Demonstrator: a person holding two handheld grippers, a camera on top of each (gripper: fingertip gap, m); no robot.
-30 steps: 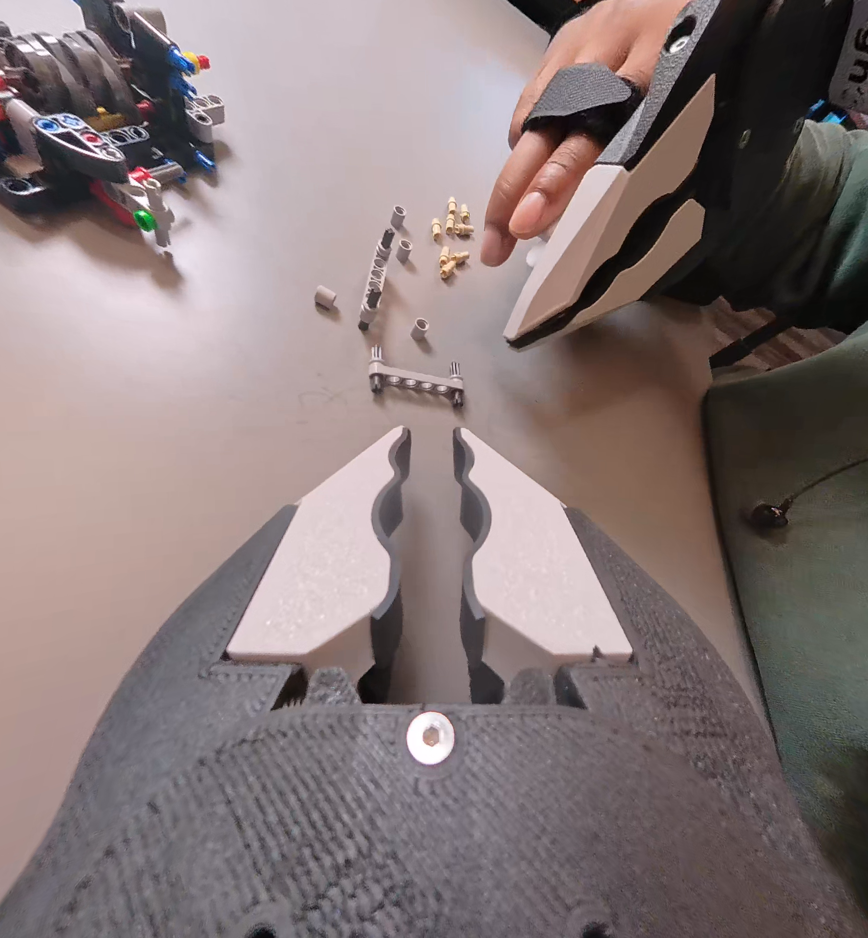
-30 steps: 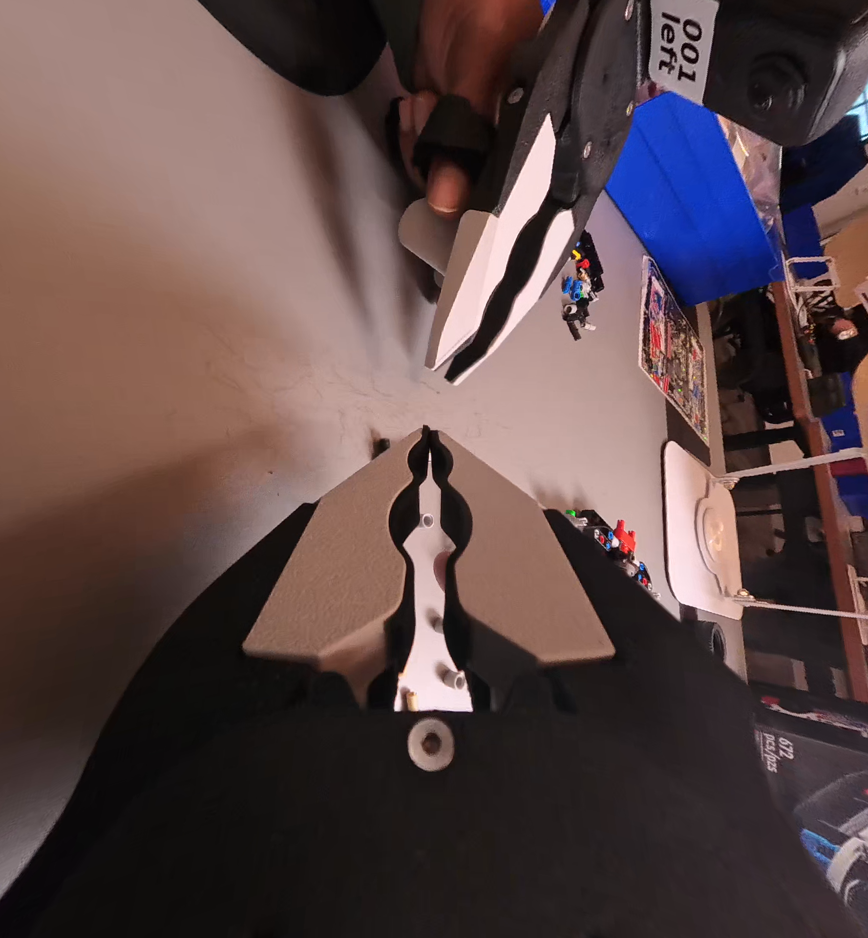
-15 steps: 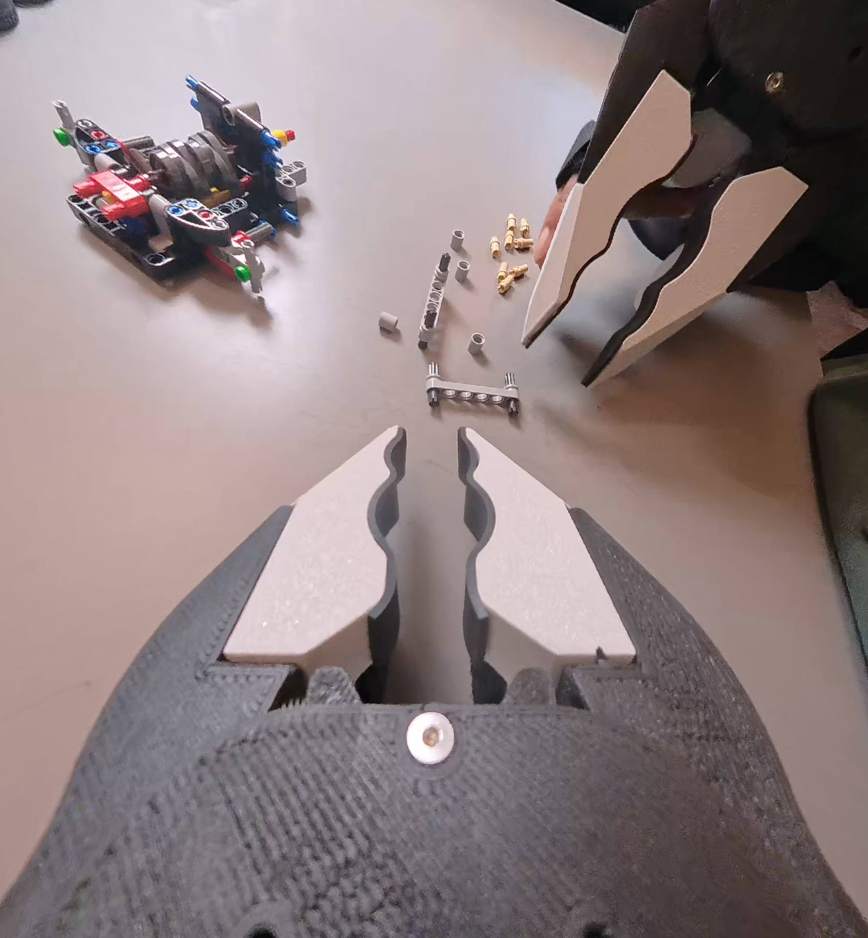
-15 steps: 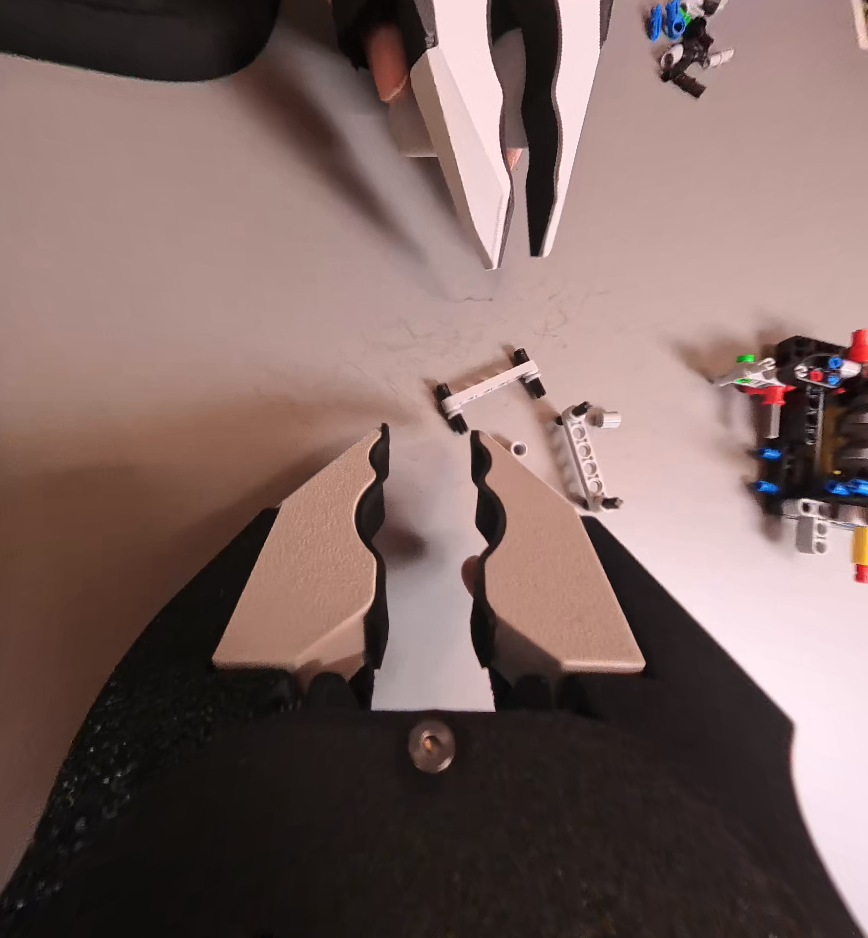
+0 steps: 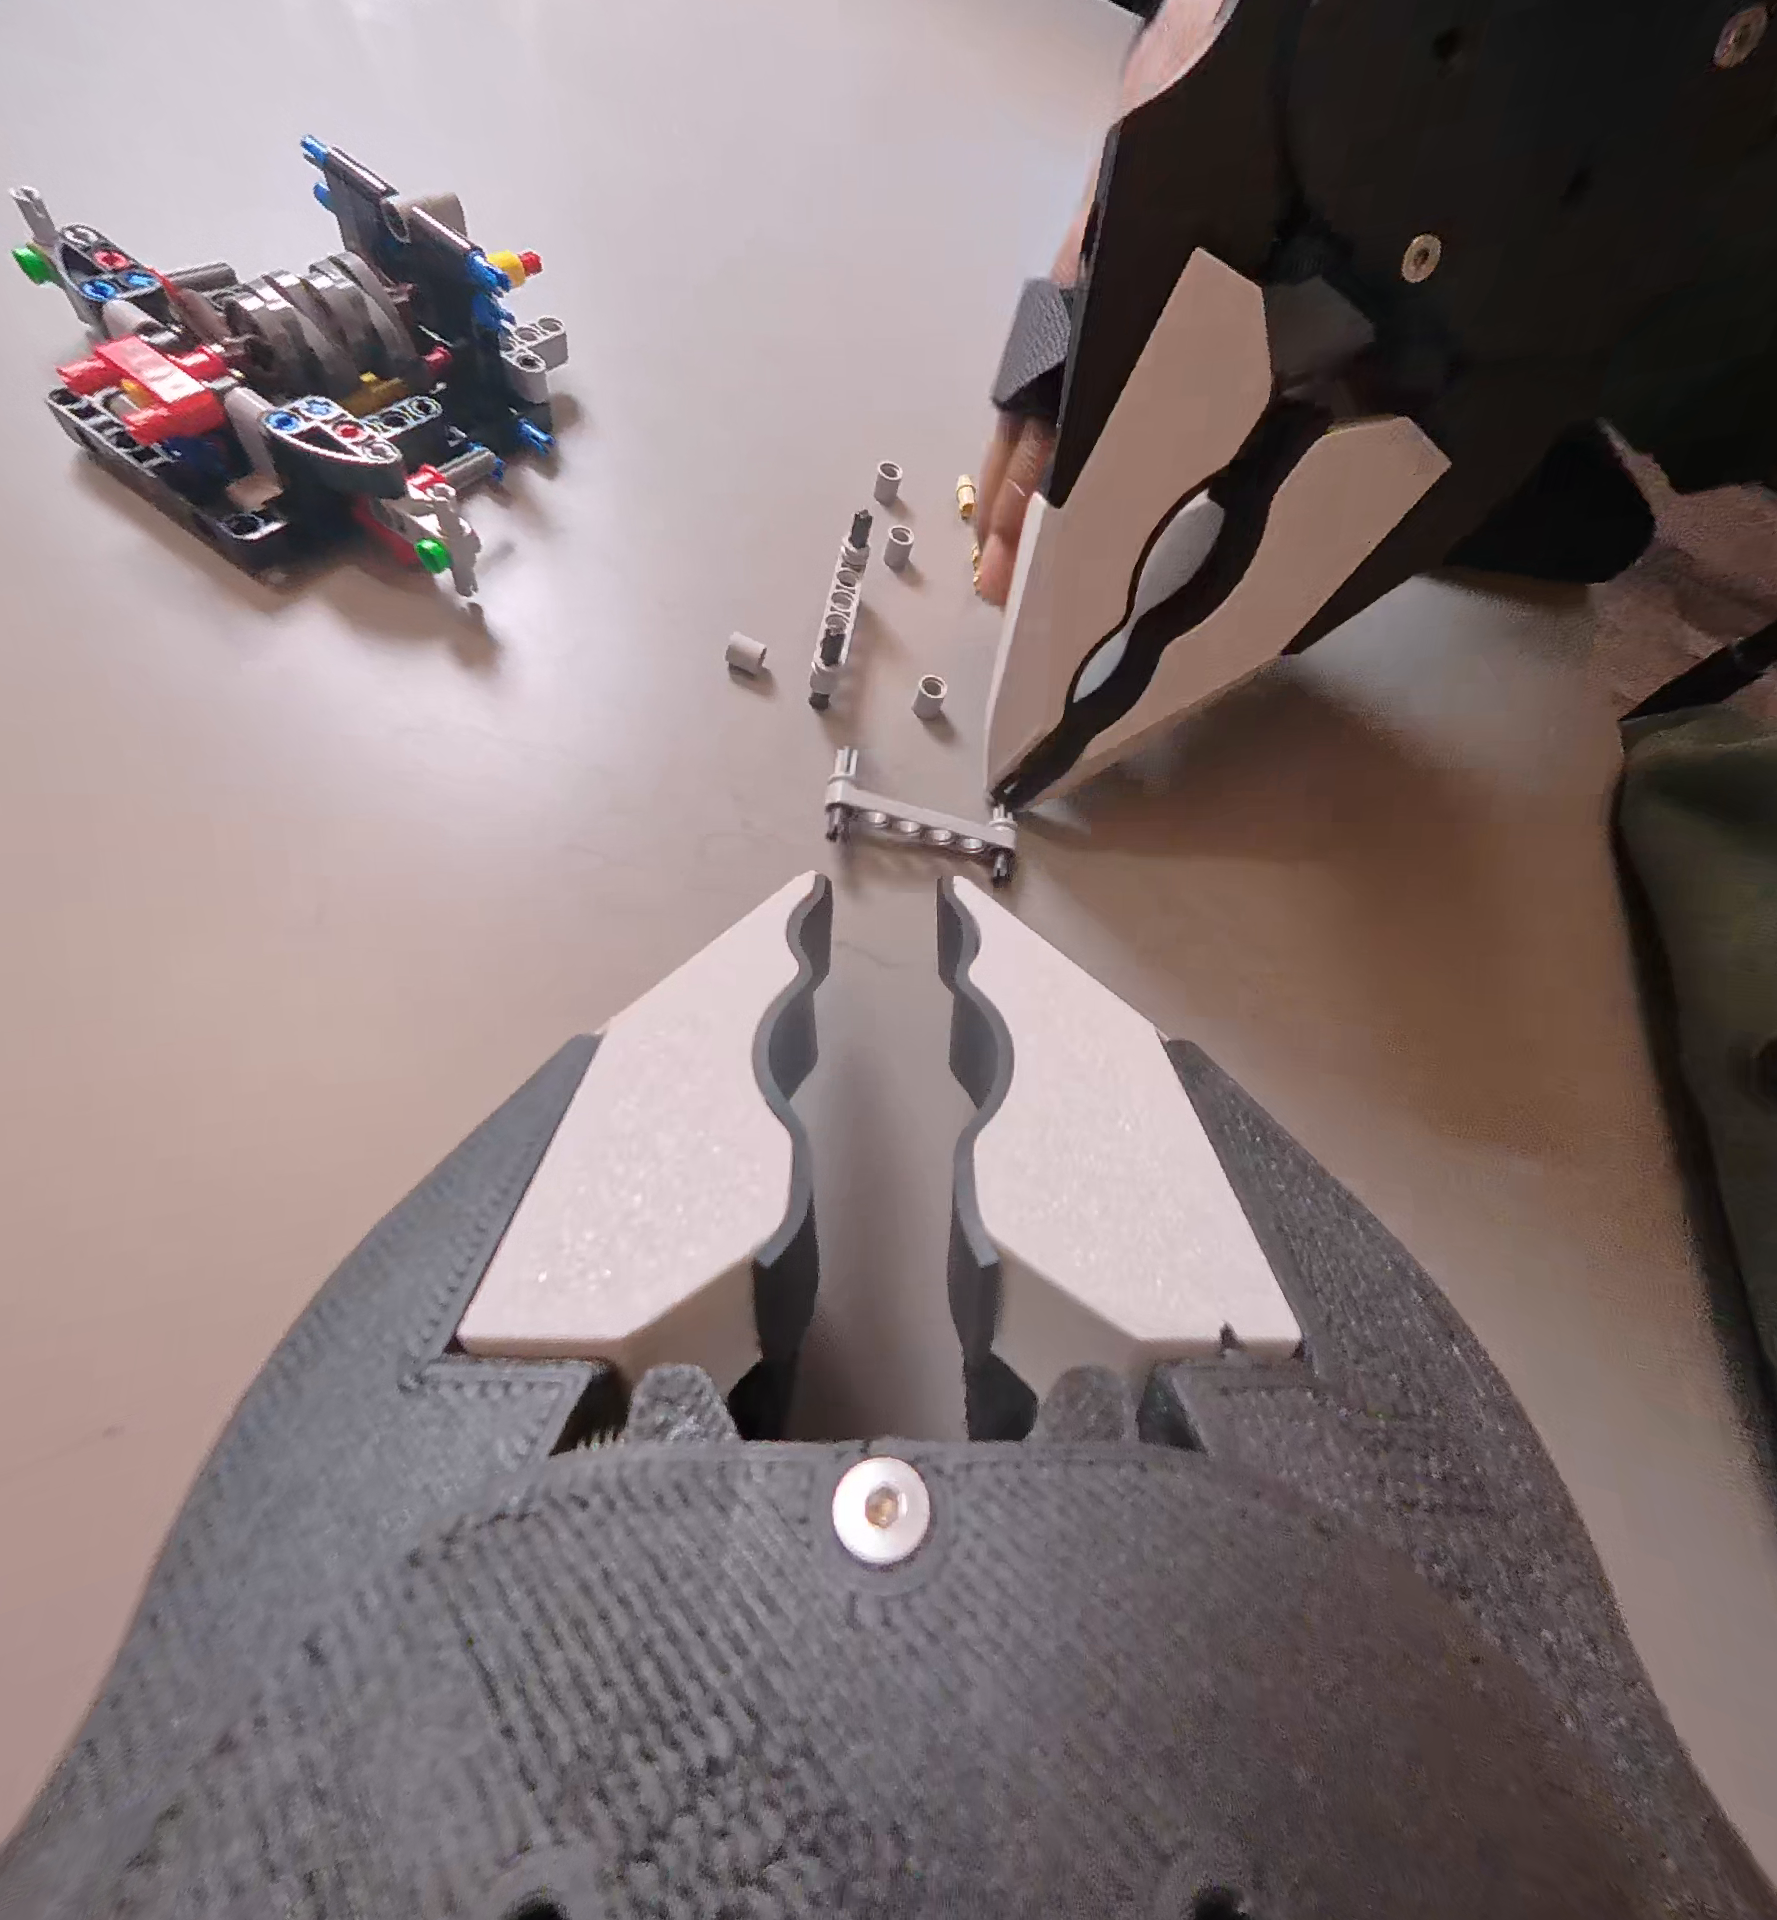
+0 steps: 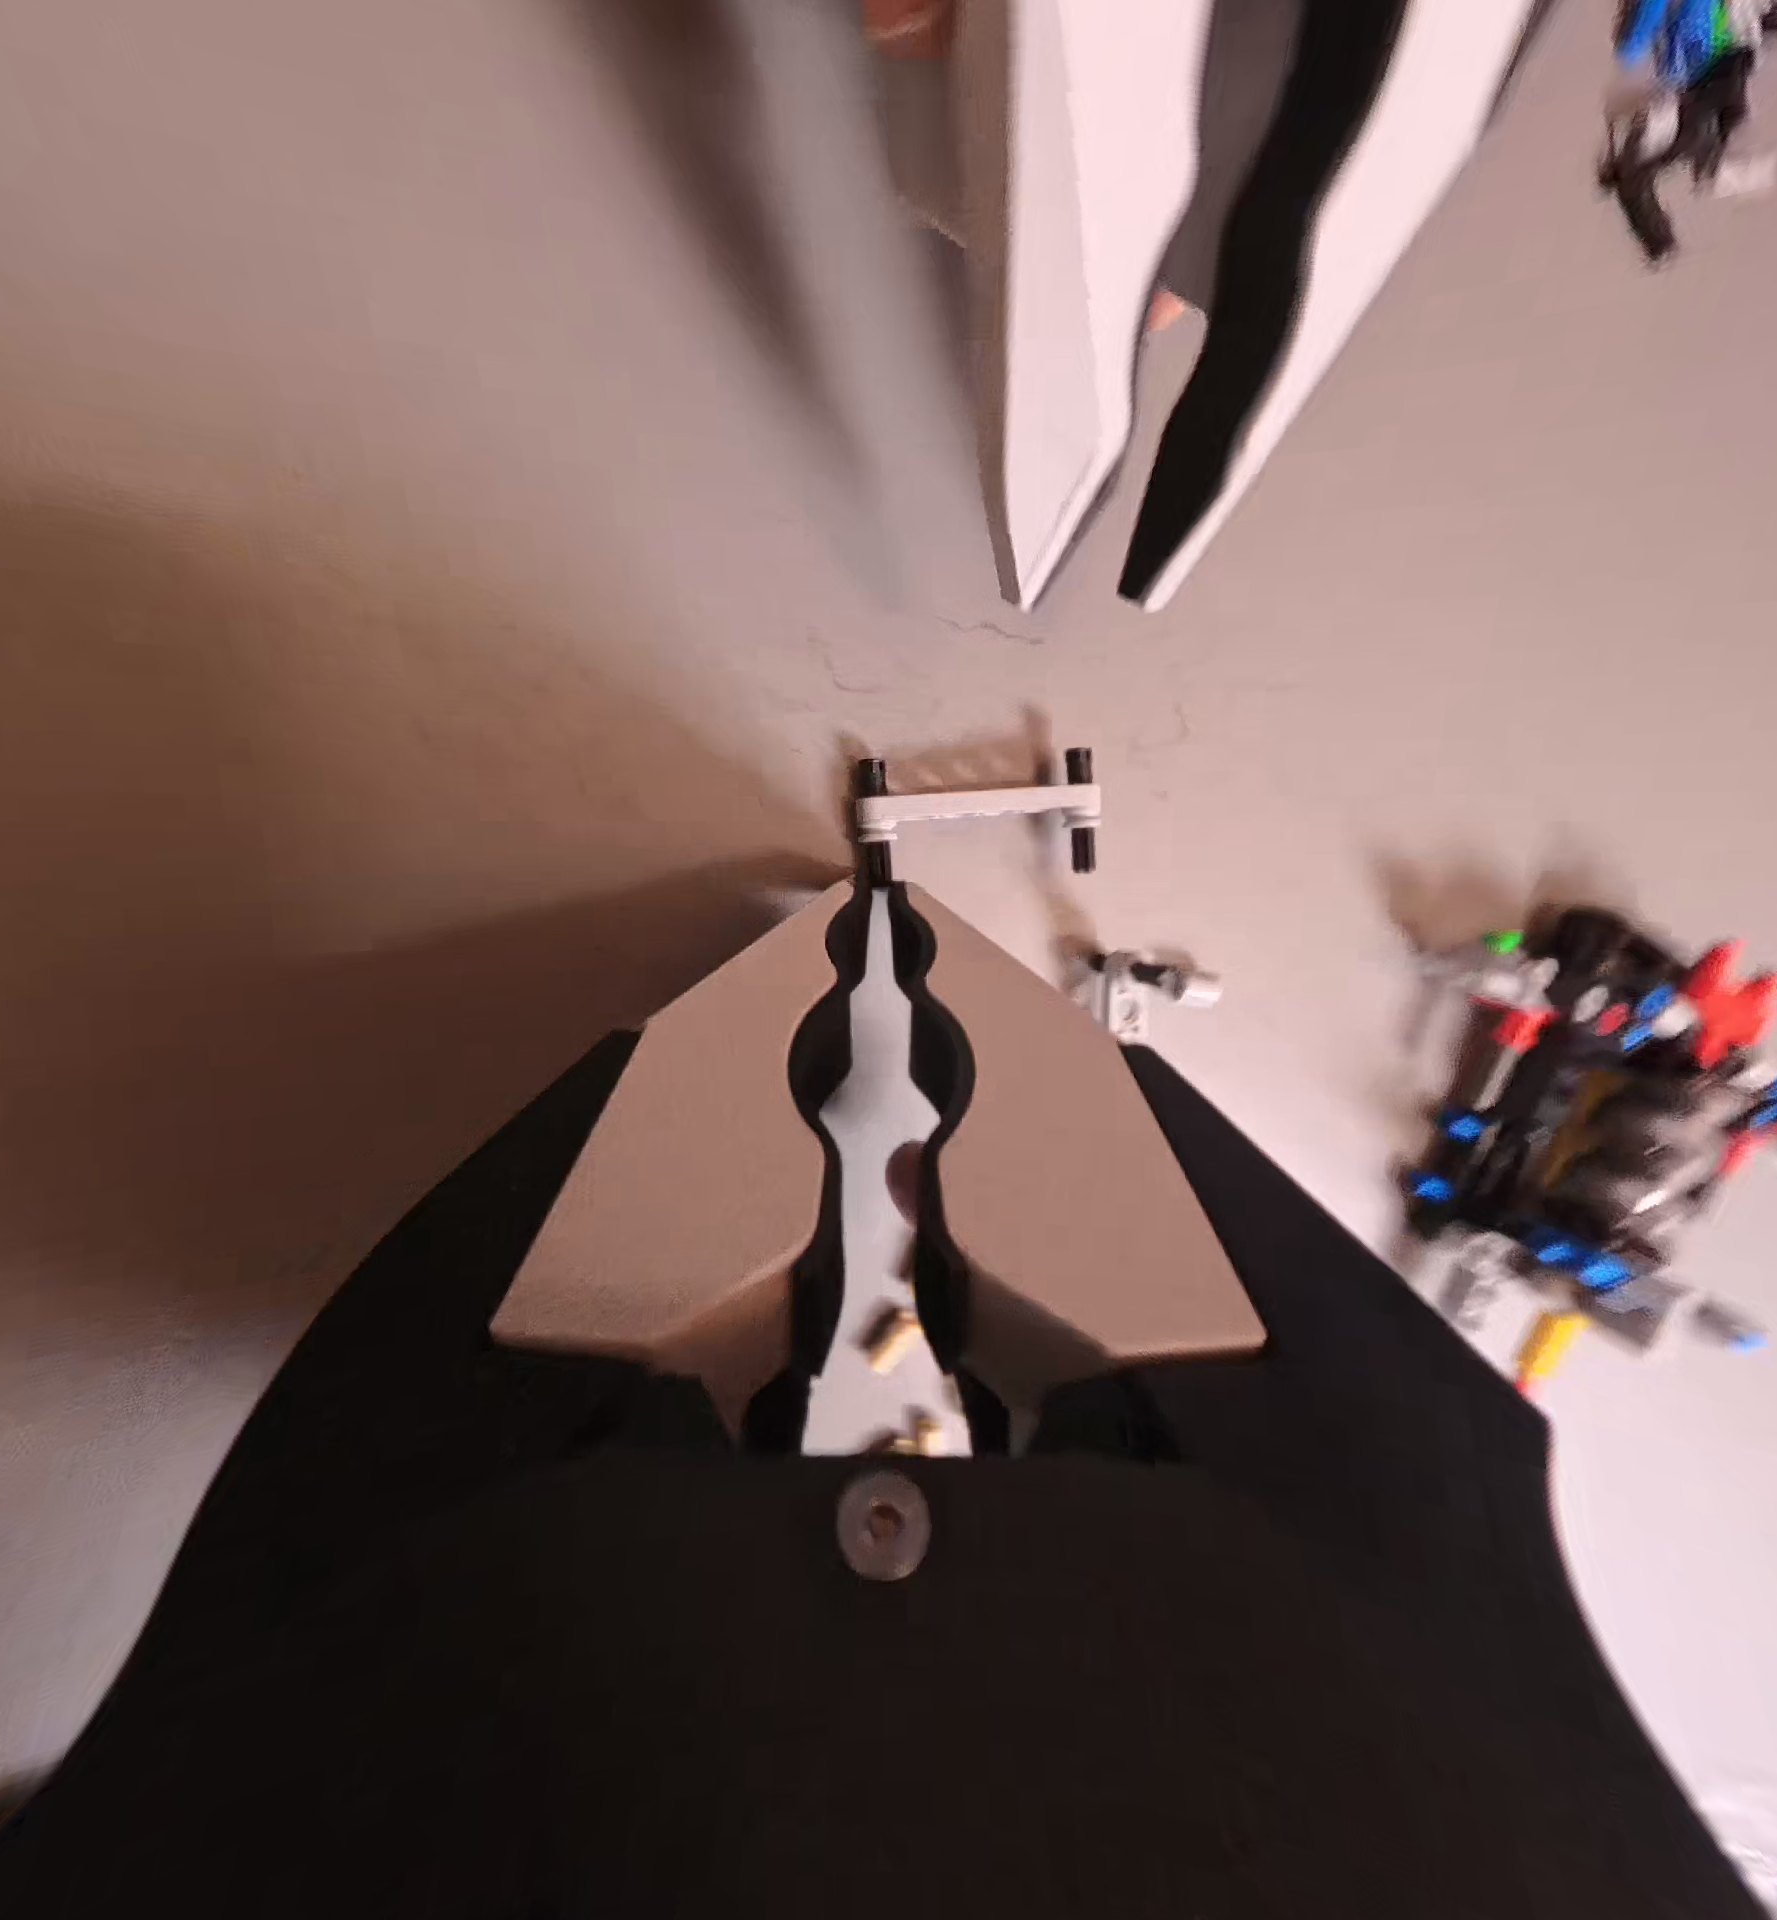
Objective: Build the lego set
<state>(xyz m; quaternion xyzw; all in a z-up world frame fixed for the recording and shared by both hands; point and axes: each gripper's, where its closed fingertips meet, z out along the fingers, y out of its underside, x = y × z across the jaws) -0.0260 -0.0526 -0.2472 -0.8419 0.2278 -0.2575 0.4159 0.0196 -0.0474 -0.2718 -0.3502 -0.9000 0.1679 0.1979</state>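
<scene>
At frame centre of the left wrist view, the grey beam [image 5: 920,828], fitted with a black pin at each end, lies flat on the bench [image 5: 344,935]; the right gripper [image 5: 1009,795], tips nearly clenched, pinches its right-hand pin, presumably to lift it towards the partly built model [image 5: 281,384] at upper left. The left gripper [image 5: 884,899] waits released just below the beam. Half a second earlier the right gripper hung wide apart above the loose parts.

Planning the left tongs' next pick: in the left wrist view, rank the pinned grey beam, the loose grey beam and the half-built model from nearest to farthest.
1. Pinned grey beam, just ahead of the left tongs.
2. Loose grey beam, farther ahead.
3. Half-built model, far left.
</scene>
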